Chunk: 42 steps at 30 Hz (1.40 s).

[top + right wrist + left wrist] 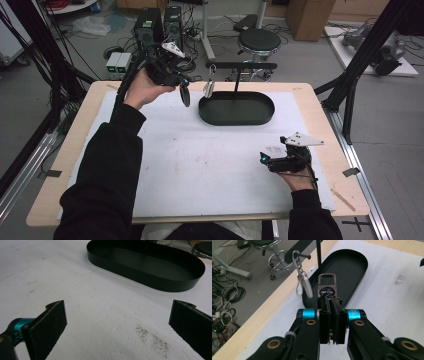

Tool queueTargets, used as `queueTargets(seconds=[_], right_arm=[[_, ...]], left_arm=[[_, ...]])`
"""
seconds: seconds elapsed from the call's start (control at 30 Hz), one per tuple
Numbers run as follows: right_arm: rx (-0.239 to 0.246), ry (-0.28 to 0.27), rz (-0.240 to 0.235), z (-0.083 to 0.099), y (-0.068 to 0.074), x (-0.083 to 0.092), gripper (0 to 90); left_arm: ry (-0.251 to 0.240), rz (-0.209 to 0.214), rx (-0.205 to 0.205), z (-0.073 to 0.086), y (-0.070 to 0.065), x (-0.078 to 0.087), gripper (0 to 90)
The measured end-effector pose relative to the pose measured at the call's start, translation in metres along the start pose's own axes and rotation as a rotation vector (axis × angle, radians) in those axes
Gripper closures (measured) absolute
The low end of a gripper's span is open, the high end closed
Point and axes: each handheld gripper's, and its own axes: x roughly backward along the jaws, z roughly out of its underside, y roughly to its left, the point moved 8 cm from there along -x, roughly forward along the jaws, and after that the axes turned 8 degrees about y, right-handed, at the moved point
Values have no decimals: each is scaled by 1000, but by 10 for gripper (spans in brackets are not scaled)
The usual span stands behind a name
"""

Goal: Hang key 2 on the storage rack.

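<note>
Our left gripper (331, 315), jaws pinched together, clamps a dark key fob (327, 290) by its lower end; the fob's metal loop stands clear above the pads. In the high view we hold this gripper (184, 92) raised beyond the far left of the white mat (200, 165), just left of the black oval tray (236, 108). A thin black post (319, 255) rises from the tray and carries a crossbar, from which a silver keychain (303, 282) hangs just beside the fob, apart from it. Our right gripper (117, 322) rests low on the near right of the mat, its jaws wide apart with nothing between them, facing the tray (147, 265).
</note>
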Motion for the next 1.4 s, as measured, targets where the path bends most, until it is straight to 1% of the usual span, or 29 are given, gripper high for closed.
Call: queueTargets(seconds=[0.07,0.13,0.2,0.37,0.53,0.93,1.07,1.2,1.3,1.4], right_arm=[[0,-4,0,0,0,1,6],[-6,-6,-1,0,0,2,6],[-6,-7,2,1,-2,2,6],[-10,-10,3,1,-3,3,6],[-9,-10,1,1,-3,3,6],[-12,-16,-1,0,-4,4,6],[-11,-18,-2,0,-4,4,6],[-9,-17,-3,0,-4,4,6],[-10,-16,-3,0,-4,4,7],[-14,-15,-3,1,-4,4,6]], left_arm=[[-5,4,-2,-5,-1,-4,859],[-2,12,1,-7,-1,-8,859],[14,6,-2,-9,1,-14,858],[14,7,0,-18,2,-20,859],[7,18,-15,-29,-3,-25,859],[-5,17,-25,-56,-11,-42,858],[3,10,-27,-60,-11,-47,858],[-6,6,-19,-65,-10,-53,859],[-31,21,-3,-69,-10,-59,858],[-23,15,1,-71,-10,-67,858]])
